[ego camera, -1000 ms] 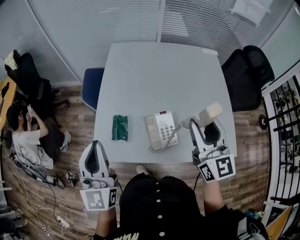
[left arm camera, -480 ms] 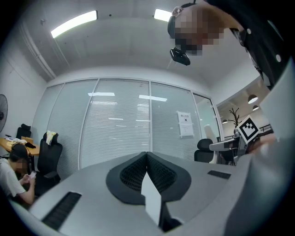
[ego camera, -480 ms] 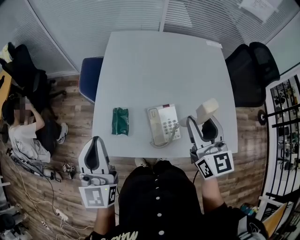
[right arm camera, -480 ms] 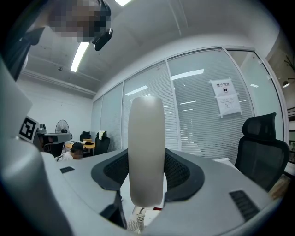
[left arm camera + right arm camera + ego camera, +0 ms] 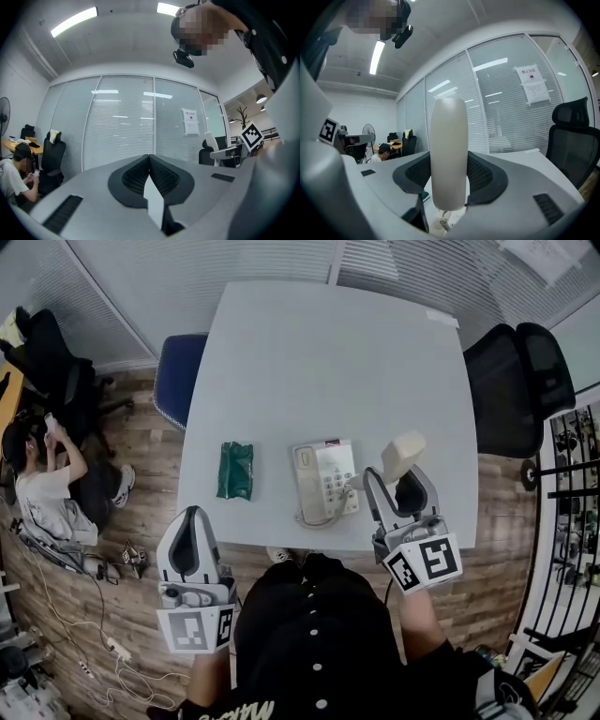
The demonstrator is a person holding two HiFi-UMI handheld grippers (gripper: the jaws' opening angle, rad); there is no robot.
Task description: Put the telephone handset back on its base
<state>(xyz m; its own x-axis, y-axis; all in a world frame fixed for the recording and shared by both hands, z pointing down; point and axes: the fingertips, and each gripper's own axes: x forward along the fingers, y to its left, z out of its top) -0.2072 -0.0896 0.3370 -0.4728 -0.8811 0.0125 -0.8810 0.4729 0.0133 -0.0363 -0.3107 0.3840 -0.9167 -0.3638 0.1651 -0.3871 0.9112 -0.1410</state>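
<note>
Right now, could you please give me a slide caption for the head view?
Right gripper holds the cream handset right of the telephone base; left gripper, shut, hangs short of the table.

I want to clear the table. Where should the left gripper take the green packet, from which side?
Probably its near short end, approached from the near side: the green packet lies flat, lengthwise toward the left gripper, whose shut jaws must open first.

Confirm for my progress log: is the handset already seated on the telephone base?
No, the handset is clamped between the jaws of the right gripper, off to one side of the telephone base.
</note>
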